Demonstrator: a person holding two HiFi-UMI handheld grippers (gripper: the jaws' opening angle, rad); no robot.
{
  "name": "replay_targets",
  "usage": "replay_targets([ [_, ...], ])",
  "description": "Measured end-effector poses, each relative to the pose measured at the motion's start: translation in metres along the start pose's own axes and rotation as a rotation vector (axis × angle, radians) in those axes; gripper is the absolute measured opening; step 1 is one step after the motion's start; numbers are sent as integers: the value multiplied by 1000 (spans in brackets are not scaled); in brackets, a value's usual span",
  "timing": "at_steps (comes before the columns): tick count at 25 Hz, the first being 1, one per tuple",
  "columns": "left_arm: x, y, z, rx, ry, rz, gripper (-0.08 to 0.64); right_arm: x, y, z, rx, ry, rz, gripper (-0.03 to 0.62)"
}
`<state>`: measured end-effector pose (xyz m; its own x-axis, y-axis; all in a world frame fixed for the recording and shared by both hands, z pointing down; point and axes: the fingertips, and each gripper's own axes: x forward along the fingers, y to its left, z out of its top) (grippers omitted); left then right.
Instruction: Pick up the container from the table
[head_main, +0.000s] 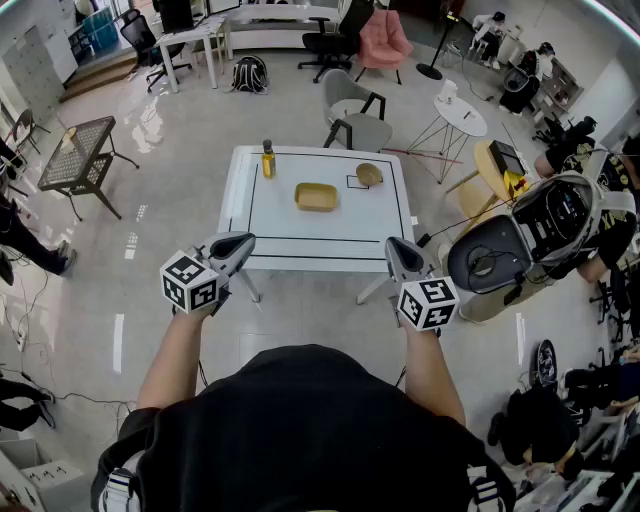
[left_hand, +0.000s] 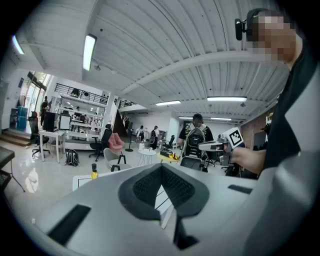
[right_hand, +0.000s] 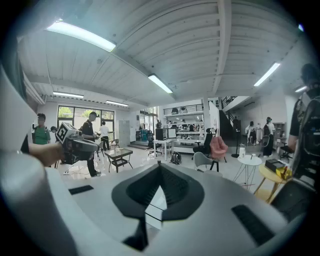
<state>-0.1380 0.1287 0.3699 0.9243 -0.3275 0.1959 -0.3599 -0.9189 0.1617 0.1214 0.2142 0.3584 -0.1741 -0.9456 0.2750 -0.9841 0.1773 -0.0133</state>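
A tan rectangular container (head_main: 316, 196) lies near the middle of the white table (head_main: 270, 225). A yellow bottle (head_main: 268, 158) stands at the table's far left, and a round tan bowl (head_main: 369, 174) sits at its far right. My left gripper (head_main: 243, 240) hovers shut in front of the table's near left edge. My right gripper (head_main: 393, 244) hovers shut in front of the near right edge. Neither holds anything, and both are well short of the container. In the left gripper view the jaws (left_hand: 161, 166) meet at their tips, with the bottle (left_hand: 94, 171) beyond. The right gripper view shows its jaws (right_hand: 160, 164) closed too.
A grey chair (head_main: 355, 115) stands behind the table. A small round white table (head_main: 461, 115) is at the far right, and a black grid table (head_main: 80, 150) is at the left. Grey equipment (head_main: 520, 235) crowds the right side. Several people are further off.
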Motion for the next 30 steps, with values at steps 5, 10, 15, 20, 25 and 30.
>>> replay_targets([
  [5, -8, 11, 7, 38, -25, -10, 6, 13, 11, 2, 4, -3, -8, 6],
  [10, -22, 27, 16, 42, -49, -22, 6, 21, 25, 13, 12, -18, -32, 6],
  [15, -33, 43, 17, 39, -58, -26, 6, 27, 35, 14, 20, -17, -50, 6],
  [20, -38, 51, 12, 28, -59, -33, 6, 32, 45, 10, 25, -1, -50, 6],
  [25, -33, 55, 9, 23, -45, -44, 6, 38, 43, 10, 31, 4, -54, 6],
  [30, -27, 57, 7, 25, -36, -43, 6, 41, 35, 5, 37, 10, -54, 6],
])
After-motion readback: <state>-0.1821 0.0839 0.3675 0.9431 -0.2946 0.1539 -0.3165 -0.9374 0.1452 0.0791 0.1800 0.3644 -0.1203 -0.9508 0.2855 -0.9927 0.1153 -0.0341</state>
